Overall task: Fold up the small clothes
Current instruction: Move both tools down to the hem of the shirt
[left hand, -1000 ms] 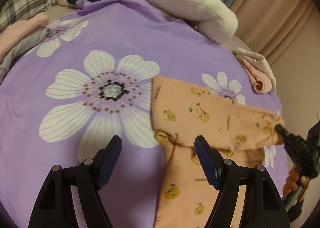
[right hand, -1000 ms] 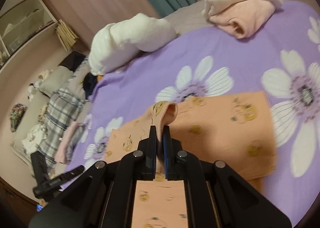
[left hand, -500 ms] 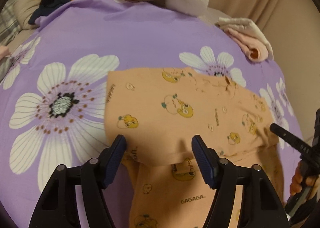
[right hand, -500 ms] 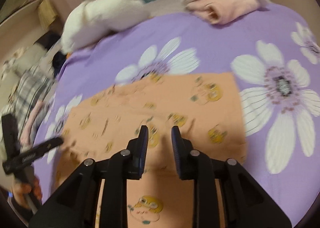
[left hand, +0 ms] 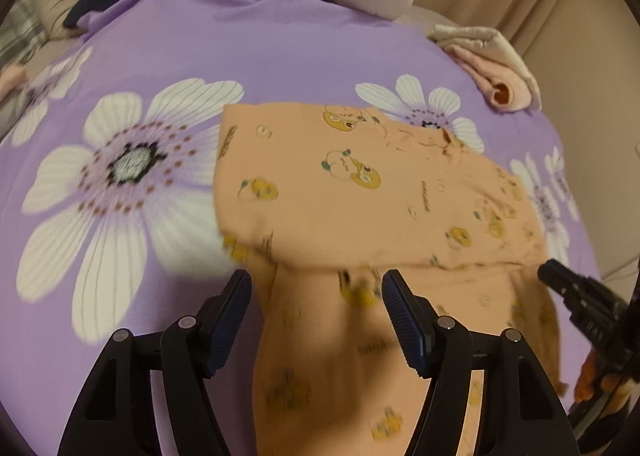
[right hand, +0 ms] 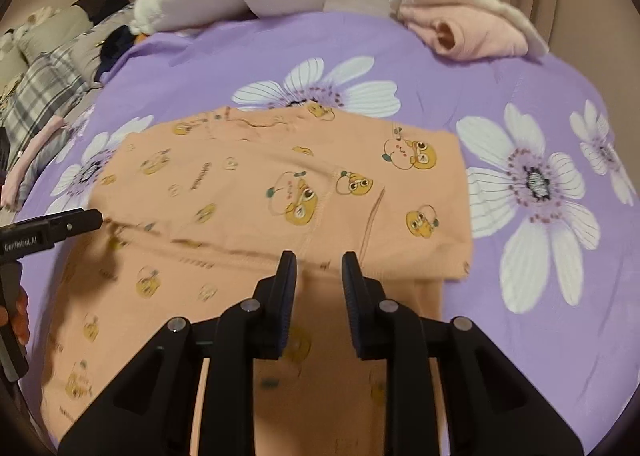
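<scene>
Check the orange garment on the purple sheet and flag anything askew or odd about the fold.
Nothing looks damaged. The orange garment lies on the purple sheet with its upper part folded across, and that flap's lower edge runs slightly slanted and rippled rather than straight. Both the left gripper and right gripper are open, gripping nothing.

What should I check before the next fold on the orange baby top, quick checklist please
1. Both grippers free of cloth: ok. The left gripper and right gripper are open with nothing between the fingers.
2. First fold lies flat: ok. The orange top has its upper part folded across the lower part.
3. Fold edge straight: cannot tell, it is blurred near the fingers.
4. Space on the purple sheet around the top: ok.
5. Pink folded garment lies apart from the top: ok.
</scene>
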